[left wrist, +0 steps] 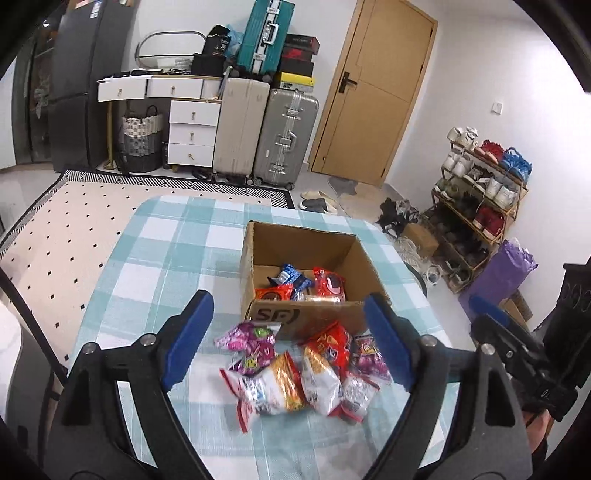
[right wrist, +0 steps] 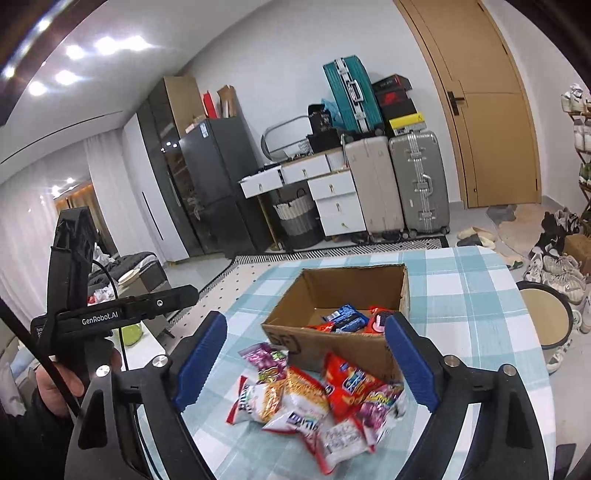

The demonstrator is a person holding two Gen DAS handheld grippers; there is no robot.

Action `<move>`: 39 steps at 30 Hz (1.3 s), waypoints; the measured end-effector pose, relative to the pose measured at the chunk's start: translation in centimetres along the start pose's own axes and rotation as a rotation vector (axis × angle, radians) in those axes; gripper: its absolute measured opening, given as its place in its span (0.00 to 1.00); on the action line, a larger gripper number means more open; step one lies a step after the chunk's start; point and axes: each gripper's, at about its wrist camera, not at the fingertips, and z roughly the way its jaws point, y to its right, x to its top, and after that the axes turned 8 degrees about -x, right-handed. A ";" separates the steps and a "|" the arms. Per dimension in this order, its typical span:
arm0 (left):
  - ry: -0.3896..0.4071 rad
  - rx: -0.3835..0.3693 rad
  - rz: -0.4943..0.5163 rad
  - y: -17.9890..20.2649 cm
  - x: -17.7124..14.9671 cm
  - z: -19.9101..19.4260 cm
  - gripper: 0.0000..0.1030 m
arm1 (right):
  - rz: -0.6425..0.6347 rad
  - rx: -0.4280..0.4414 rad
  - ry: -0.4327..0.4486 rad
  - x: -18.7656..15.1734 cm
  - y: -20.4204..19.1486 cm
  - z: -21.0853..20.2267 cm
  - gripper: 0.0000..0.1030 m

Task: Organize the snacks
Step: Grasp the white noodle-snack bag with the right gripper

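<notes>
White walls enclose the room, with a tan wooden door at 1 o'clock in the left wrist view. Left of it stand a silver suitcase and a beige suitcase, a teal suitcase stacked above them. A white drawer unit sits at 11 o'clock, a woven basket beside it and a dark refrigerator further left. A loaded shoe rack occupies 3 o'clock. A cream dotted rug covers pale floor. In the right wrist view, recessed ceiling lights glow at 10 o'clock, and white curtains hang at 9 o'clock.
</notes>
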 end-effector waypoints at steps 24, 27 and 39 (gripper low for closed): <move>0.004 0.025 -0.061 -3.7 -10.0 -3.5 0.99 | -0.050 -0.003 -0.101 -9.0 -2.9 0.6 0.99; -0.022 0.042 -0.047 -4.0 -11.0 -2.4 0.99 | -0.059 0.008 -0.124 -9.9 -3.1 1.3 0.99; -0.116 0.042 -0.052 -6.3 -13.6 1.2 0.99 | -0.024 0.037 -0.222 -11.4 -2.7 7.0 0.99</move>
